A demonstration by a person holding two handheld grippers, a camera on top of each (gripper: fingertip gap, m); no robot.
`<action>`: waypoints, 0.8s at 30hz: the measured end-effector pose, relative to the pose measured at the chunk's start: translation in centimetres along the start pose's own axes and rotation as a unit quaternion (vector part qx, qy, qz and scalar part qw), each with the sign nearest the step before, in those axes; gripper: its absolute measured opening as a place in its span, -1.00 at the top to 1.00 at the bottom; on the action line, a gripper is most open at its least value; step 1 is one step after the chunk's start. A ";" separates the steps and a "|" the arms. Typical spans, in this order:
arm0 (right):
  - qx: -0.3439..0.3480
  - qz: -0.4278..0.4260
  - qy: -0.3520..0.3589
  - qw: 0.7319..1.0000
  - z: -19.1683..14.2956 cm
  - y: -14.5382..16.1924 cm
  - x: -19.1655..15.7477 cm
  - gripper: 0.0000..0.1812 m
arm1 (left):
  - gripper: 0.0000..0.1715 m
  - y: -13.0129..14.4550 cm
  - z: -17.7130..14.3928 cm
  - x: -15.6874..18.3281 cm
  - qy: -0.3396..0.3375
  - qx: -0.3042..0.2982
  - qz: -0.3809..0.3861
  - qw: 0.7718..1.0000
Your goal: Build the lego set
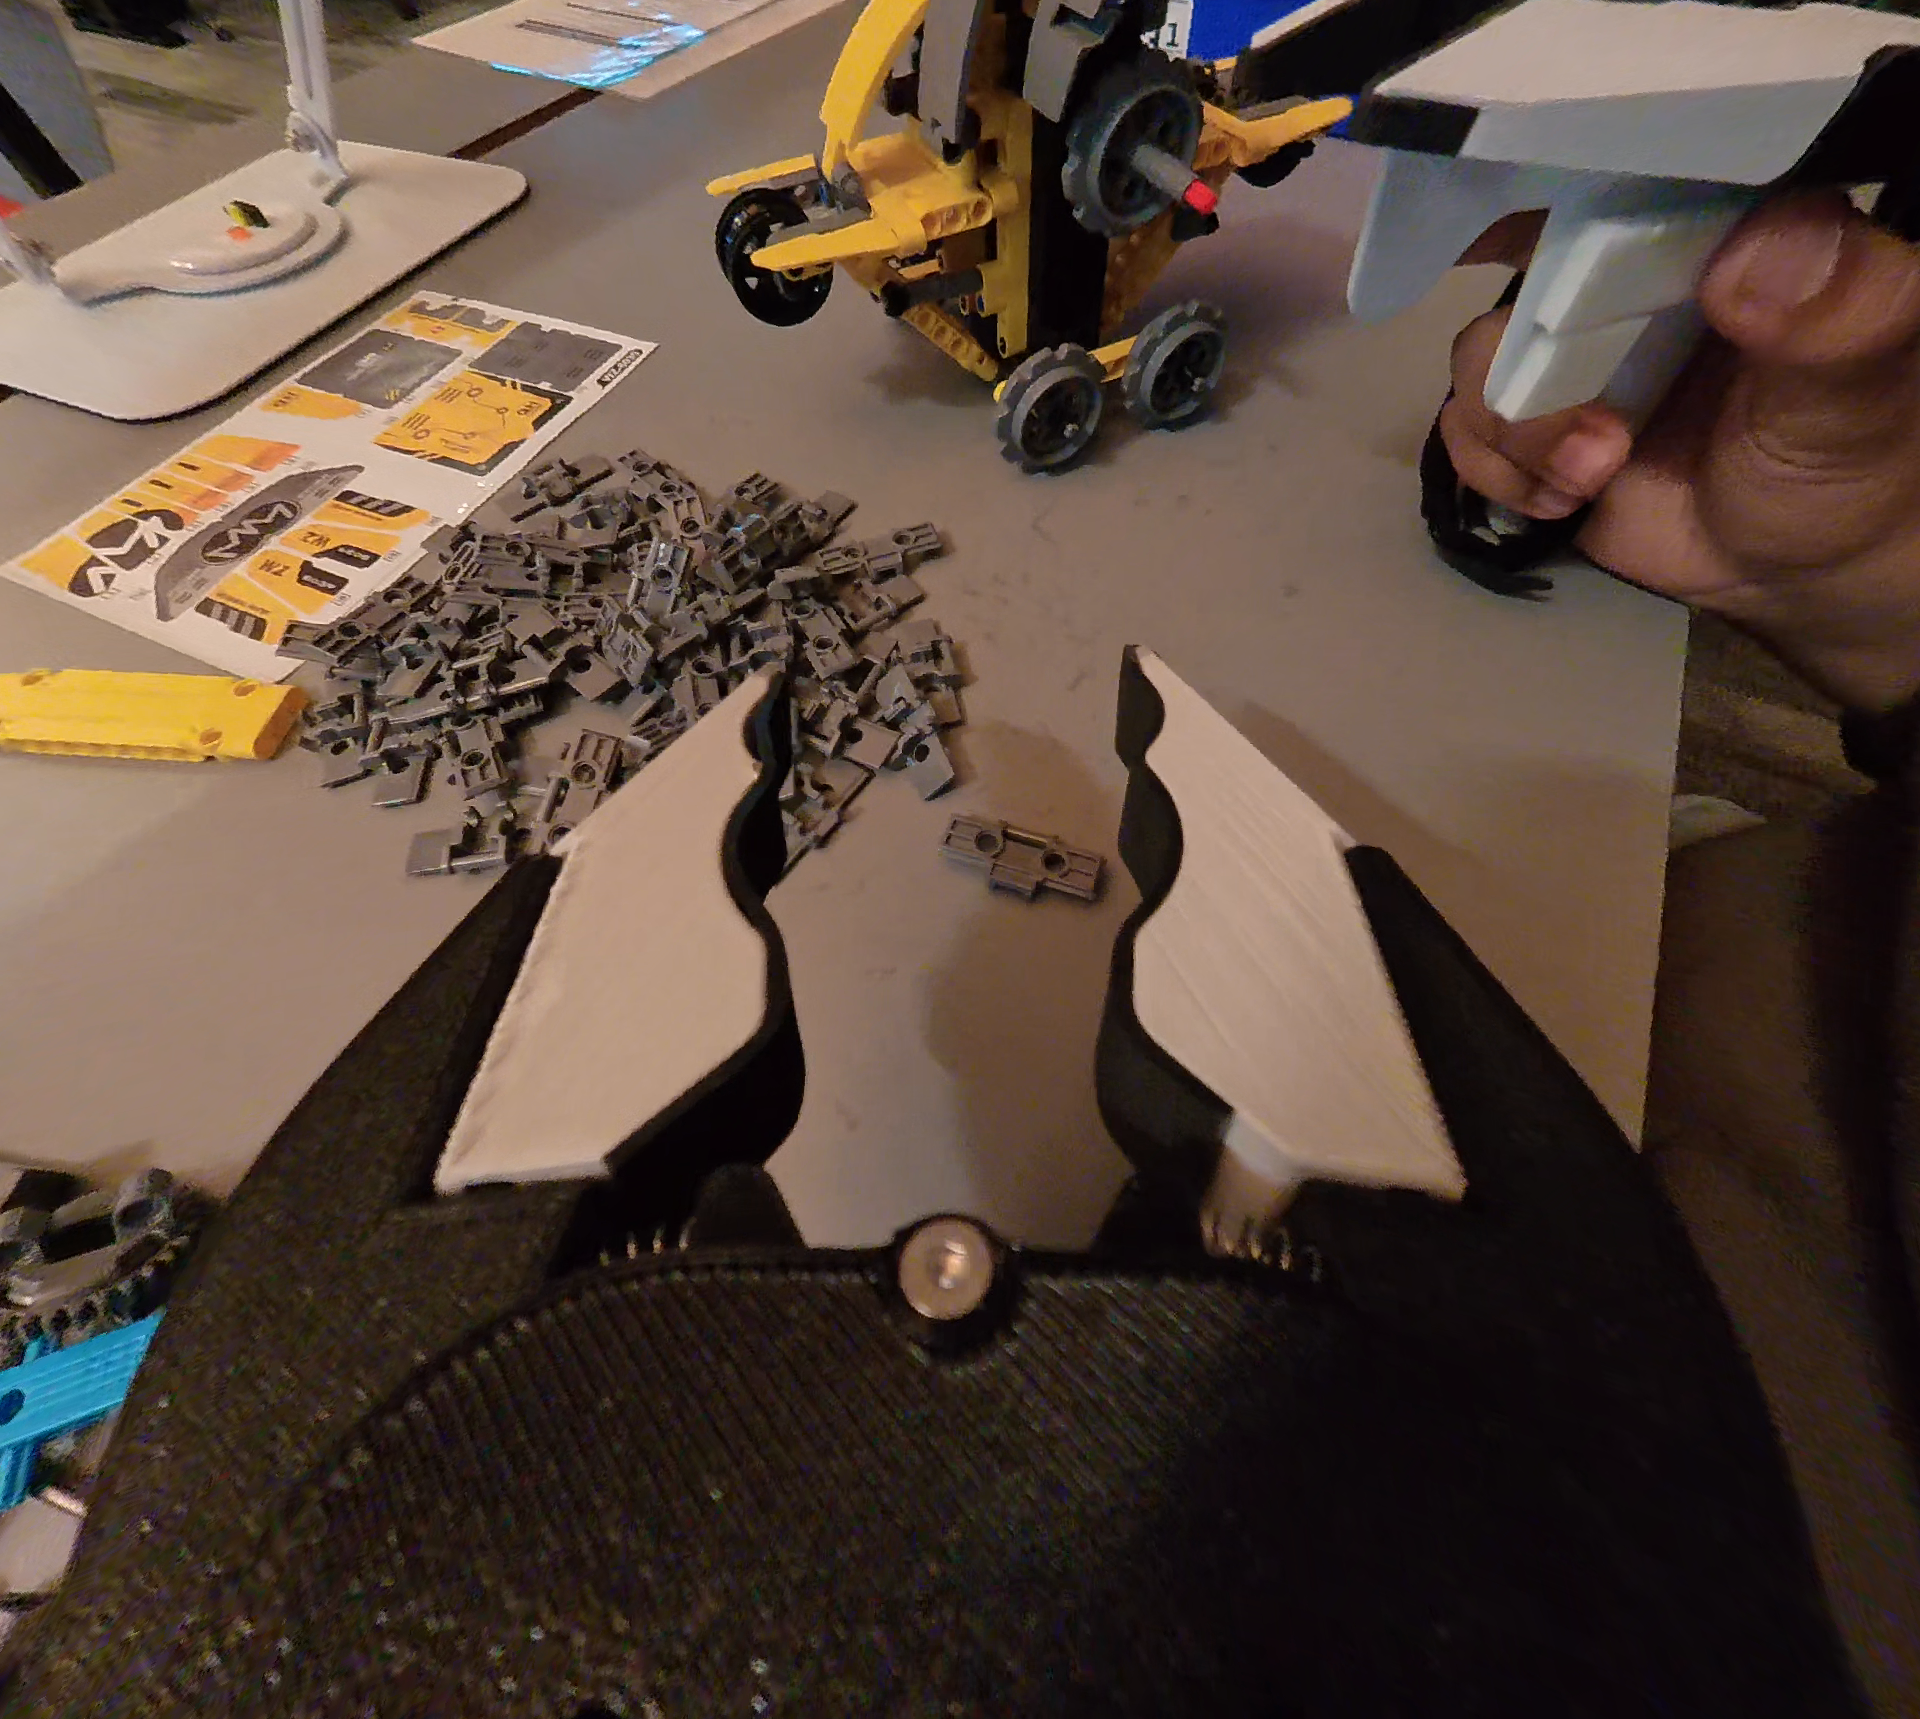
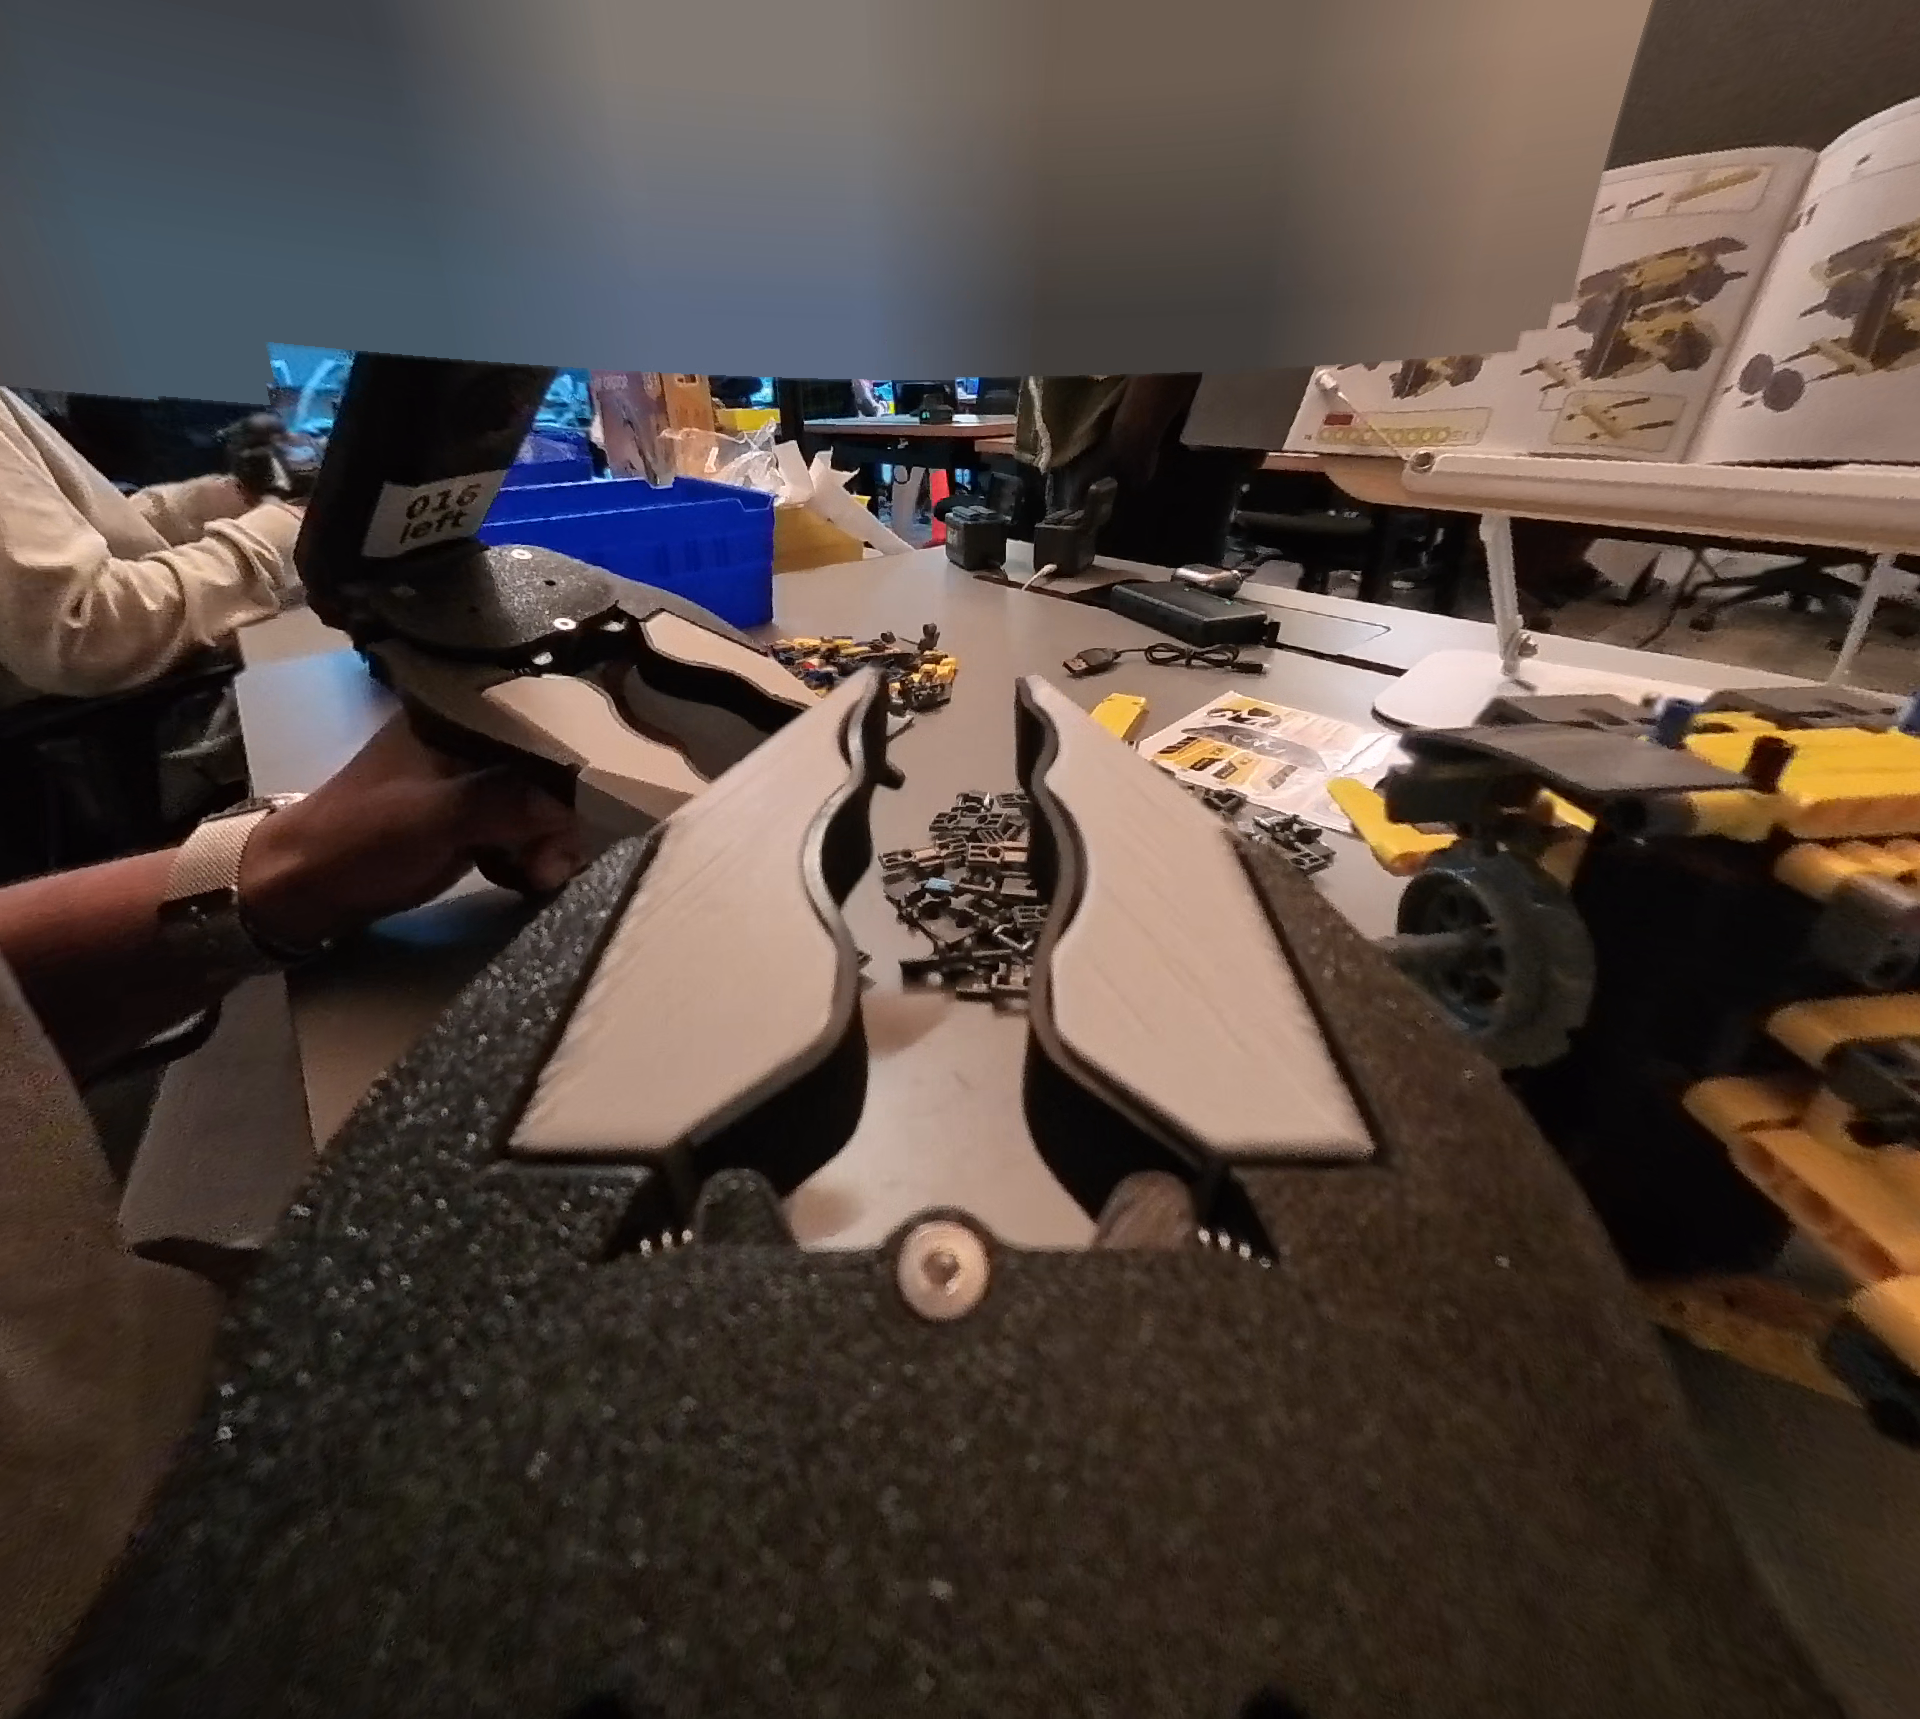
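While we hold the left tongs (image 1: pixel 945 682) spread wide and low over the grey desk (image 1: pixel 1351 630), a lone grey link piece (image 1: pixel 1023 856) lies flat between their tips, just clear of the heap of grey link pieces (image 1: pixel 644 620) to its left. Nothing is gripped: both fingers stand apart with bare desk between them. Our right tongs (image 2: pixel 951 703) are also parted and empty, hovering above the same heap (image 2: pixel 971 880), with the yellow and black brick vehicle (image 1: pixel 997 194) standing upright just to their right.

In our judgement, the single piece is the easiest thing near the left tongs, since it sits apart from the pile and lies flat. A clean grip would want the fingers squared to its long sides and brought low enough to catch its thin edges; it looks light and slippery, so a skewed pinch could flick it away into the heap.

Beyond the heap lie a sticker sheet (image 1: pixel 312 464) and a yellow beam (image 1: pixel 135 713), and a white stand (image 1: pixel 239 256) rests farther back.
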State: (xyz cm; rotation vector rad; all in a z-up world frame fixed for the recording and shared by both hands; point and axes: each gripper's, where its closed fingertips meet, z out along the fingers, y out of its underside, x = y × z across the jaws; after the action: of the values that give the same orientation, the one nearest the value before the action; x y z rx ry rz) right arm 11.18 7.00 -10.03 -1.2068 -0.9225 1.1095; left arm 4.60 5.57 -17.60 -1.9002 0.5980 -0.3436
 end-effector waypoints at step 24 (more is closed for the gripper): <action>0.070 0.132 -0.015 0.989 -1.6 -1.5 2.5 0.72 | 0.32 0.3 -1.5 -3.4 -0.084 0.013 -0.040 0.996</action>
State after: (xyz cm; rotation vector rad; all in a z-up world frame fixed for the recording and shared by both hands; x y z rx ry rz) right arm 13.54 9.09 -8.84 -1.2216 -0.7059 1.3827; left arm 0.95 6.13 -17.18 -1.9091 0.4054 -0.2379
